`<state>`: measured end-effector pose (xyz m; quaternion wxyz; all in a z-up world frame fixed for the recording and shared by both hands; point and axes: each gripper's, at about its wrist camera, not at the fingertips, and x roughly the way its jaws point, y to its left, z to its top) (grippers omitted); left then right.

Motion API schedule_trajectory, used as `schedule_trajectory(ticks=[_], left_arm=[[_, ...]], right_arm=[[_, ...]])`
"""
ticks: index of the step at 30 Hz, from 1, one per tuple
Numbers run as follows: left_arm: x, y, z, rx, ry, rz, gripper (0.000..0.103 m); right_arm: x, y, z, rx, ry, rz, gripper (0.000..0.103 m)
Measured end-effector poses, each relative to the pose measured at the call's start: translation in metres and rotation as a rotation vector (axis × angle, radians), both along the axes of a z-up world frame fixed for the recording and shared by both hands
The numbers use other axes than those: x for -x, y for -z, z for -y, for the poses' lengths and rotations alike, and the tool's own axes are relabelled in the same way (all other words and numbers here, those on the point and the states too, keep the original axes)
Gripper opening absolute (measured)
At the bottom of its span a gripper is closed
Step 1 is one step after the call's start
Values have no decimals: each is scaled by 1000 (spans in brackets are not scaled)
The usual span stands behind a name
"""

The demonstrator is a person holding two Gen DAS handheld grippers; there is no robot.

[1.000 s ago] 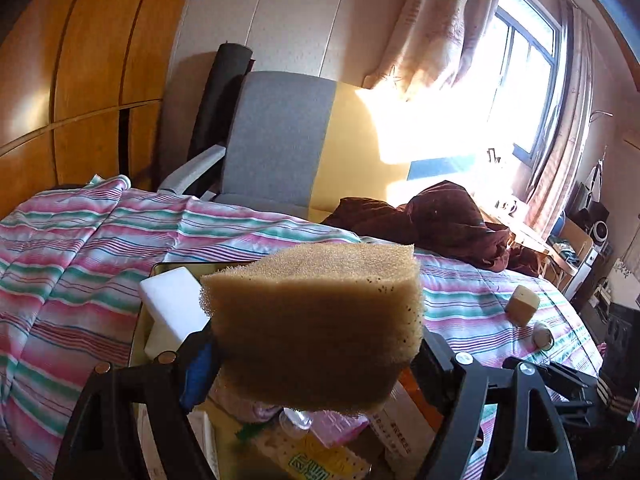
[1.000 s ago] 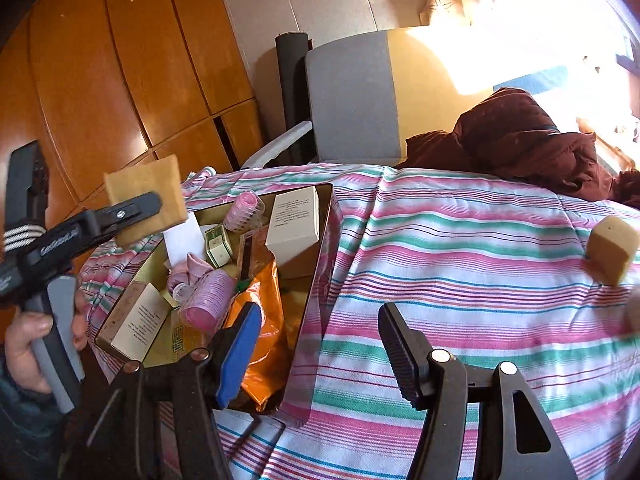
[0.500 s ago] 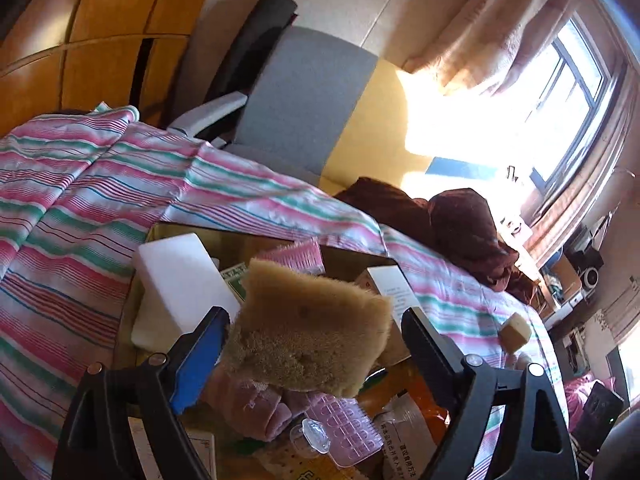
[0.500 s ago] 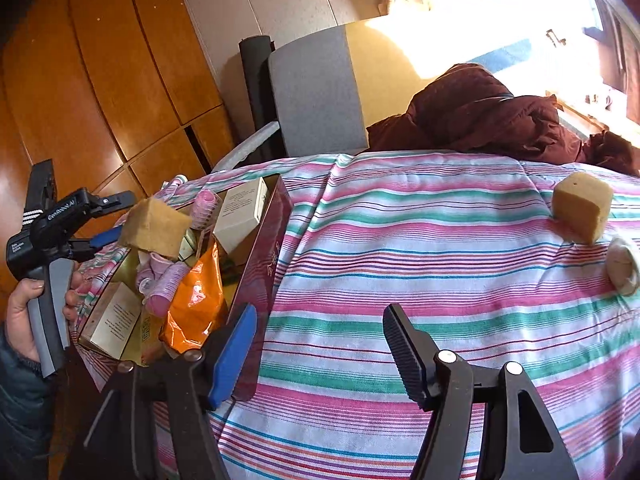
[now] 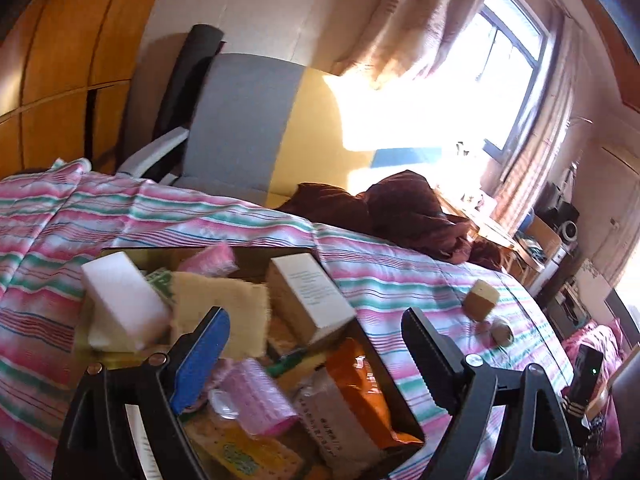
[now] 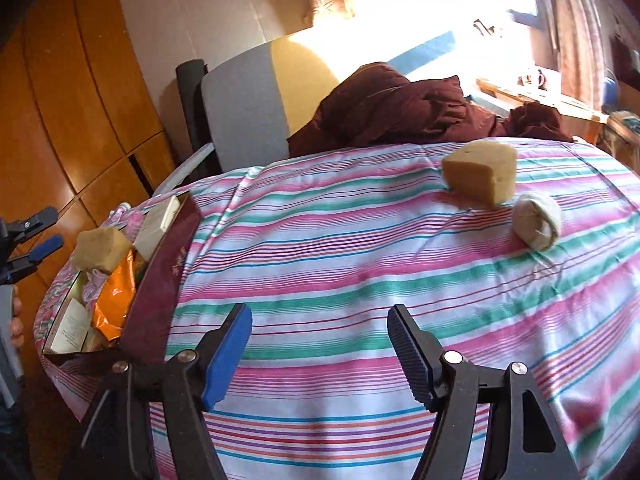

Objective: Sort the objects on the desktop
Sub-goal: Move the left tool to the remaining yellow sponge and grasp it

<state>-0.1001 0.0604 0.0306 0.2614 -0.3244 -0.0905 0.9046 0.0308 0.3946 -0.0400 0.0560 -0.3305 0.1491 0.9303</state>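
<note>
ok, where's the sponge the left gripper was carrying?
In the box: the tan sponge lies on the clutter between the white foam block and the white carton, beyond the open left gripper.

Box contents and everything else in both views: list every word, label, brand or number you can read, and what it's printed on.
Nothing can be read with certainty.
White carton: lines of small print, blurred.
Grey-brown packet beside the orange bag: a column of characters, too blurred.
Yellow pack: a green mark, unreadable.
Leaflet in the box: text too small.
Tongs: no markings legible.
</note>
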Motion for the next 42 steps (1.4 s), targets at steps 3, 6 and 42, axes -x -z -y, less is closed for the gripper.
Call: schedule_trajectory(ticks=[3,6,42], left_arm=[[-11,-3,-43,-2,111,-11,90],[-18,-2,-86,12,200,-9,90],[56,58,-441,304,738,-94,103]], right_arm=[[-13,0,-27,7,81,-10,72],[-26,2,-52,15,154,-16,72],[-32,43,-135,221,231,-132,79]])
